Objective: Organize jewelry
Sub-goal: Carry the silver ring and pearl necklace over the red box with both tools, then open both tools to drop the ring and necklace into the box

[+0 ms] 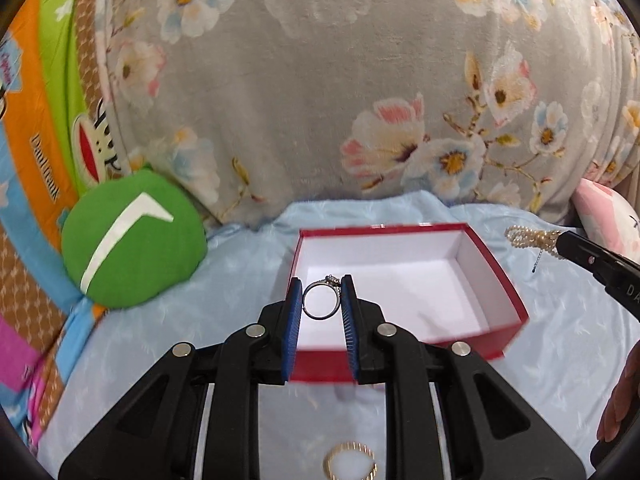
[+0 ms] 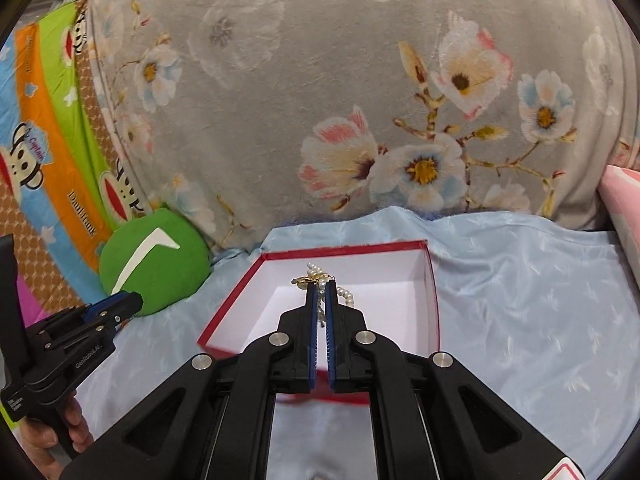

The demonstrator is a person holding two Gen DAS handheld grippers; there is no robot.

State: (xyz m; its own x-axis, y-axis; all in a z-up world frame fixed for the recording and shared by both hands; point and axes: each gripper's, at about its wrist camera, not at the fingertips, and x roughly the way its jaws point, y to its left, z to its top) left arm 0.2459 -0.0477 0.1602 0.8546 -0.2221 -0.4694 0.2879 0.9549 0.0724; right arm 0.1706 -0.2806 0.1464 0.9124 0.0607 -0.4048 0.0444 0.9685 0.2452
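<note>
Both grippers hold jewelry over the red box (image 1: 496,280): my left gripper (image 1: 320,304) pinches a ring (image 1: 320,300), my right gripper (image 2: 320,300) clamps a pearl strand (image 2: 347,295), its clasp hard to read. Near me, a gold band (image 1: 351,462), perhaps a bracelet, is partly hidden.

Open-topped red box (image 1: 496,280) at centre on the pale blue sheet (image 1: 240,264), white floor bare, free from above. Low walls all round, the near one closest to both sets of fingers. Left gripper (image 1: 321,300) filled by a silver ring (image 1: 321,299), right gripper (image 2: 321,292) by a pearl strand (image 2: 347,295), neither with room for more. Far side shut off by a tall grey floral blanket (image 1: 300,100) just behind the box. Far left blocked by a green round cushion (image 1: 132,240), with clear sheet between it and the box. Right of the box, wide open sheet. Near side: a gold ring (image 1: 351,465) on the sheet under the left gripper.
</note>
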